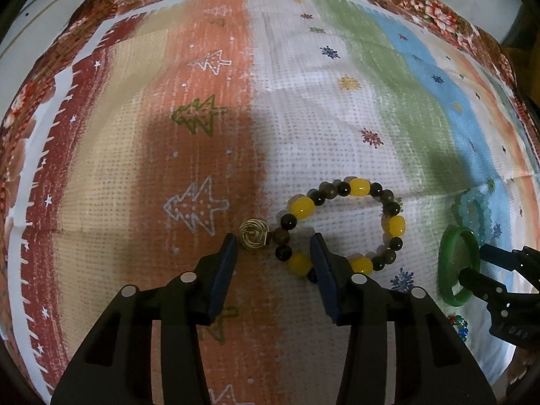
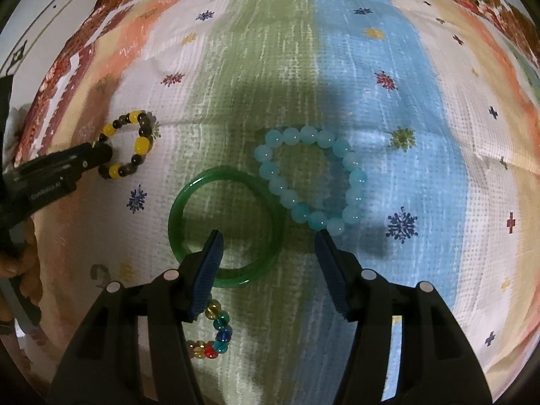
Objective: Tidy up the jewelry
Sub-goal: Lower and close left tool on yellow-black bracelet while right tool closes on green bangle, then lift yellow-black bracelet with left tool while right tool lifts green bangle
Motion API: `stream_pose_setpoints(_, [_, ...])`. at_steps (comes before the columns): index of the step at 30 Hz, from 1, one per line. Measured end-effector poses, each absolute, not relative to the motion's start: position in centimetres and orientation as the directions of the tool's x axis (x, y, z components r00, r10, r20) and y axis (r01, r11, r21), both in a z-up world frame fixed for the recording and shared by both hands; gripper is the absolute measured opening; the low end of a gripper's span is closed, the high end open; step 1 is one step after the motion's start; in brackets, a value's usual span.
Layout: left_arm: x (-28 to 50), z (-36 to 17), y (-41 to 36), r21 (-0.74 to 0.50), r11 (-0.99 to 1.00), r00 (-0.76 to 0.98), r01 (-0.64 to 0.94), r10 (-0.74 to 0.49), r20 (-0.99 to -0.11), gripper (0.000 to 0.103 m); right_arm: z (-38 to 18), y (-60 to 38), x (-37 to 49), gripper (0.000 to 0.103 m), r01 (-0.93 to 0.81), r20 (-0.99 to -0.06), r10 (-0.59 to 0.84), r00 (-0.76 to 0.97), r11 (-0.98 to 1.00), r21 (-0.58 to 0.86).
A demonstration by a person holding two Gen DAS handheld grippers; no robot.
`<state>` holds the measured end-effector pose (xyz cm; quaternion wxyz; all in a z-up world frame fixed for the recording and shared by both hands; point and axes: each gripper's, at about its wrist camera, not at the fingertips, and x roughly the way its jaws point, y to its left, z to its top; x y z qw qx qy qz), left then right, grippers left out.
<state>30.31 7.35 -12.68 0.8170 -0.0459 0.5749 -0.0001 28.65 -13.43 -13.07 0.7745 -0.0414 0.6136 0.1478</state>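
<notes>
Jewelry lies spread on one striped, snowflake-printed cloth (image 2: 422,101): four bracelets and one small gold wire bead, five pieces in all.

One green bangle (image 2: 182,202) lies flat on the white and green stripes. The right gripper (image 2: 268,236) hangs over it with its jaws parted fairly wide; one finger (image 2: 209,263) stands inside the ring and the other outside it, so the near-side rim lies between them, though whether either pad touches it cannot be told.

One pale blue beaded bracelet (image 2: 351,165) lies just beyond the bangle, its nearest beads at or over the bangle's rim.

One bracelet of yellow and dark beads (image 1: 393,226) lies toward the orange stripe, well apart from the bangle. The left gripper (image 1: 275,241) straddles its near-left beads with a narrower gap (the pads do not visibly press on them).

One multicoloured bead bracelet (image 2: 222,334) lies nearest the cloth's near edge, partly hidden under the right gripper.

One gold wire bead (image 1: 252,234) sits at the yellow bracelet's left end, just beside the left gripper's left finger (image 1: 224,263).
</notes>
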Motion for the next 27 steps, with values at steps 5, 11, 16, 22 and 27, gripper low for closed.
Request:
stream_pose_setpoints(5, [30.3, -12.6, 7.8, -0.073, 0.996, 0.337, -0.06, -0.048, -0.94, 0.031, -13.3, -13.1, 28.7, 0.046, -0.277, -0.964, 0.155, 0.214, 0.956, 0.092])
stream_pose_setpoints(11, [30.1, -12.5, 7.8, -0.079, 0.996, 0.331, -0.047, -0.059, -0.942, 0.011, -13.1, -13.5, 28.4, 0.018, -0.289, -0.963, 0.156, 0.22, 0.953, 0.088])
stream_pose_setpoints(16, [29.9, -12.1, 7.8, -0.094, 0.995, 0.332, -0.041, -0.076, -0.94, 0.011, -12.9, -13.5, 28.1, 0.013, -0.305, -0.962, 0.172, 0.214, 0.947, 0.101])
stream_pose_setpoints(22, [29.3, -10.2, 7.8, -0.121, 0.992, 0.365, -0.03, -0.102, -0.925, 0.011, -12.4, -13.6, 28.0, 0.009, -0.313, -0.959, 0.182, 0.217, 0.943, 0.109])
stream_pose_setpoints(27, [28.7, -8.2, 7.4, -0.149, 0.989, 0.402, -0.012, -0.131, -0.906, 0.011, -11.2, -13.8, 27.5, 0.008, -0.324, -0.952, 0.183, 0.244, 0.941, 0.098])
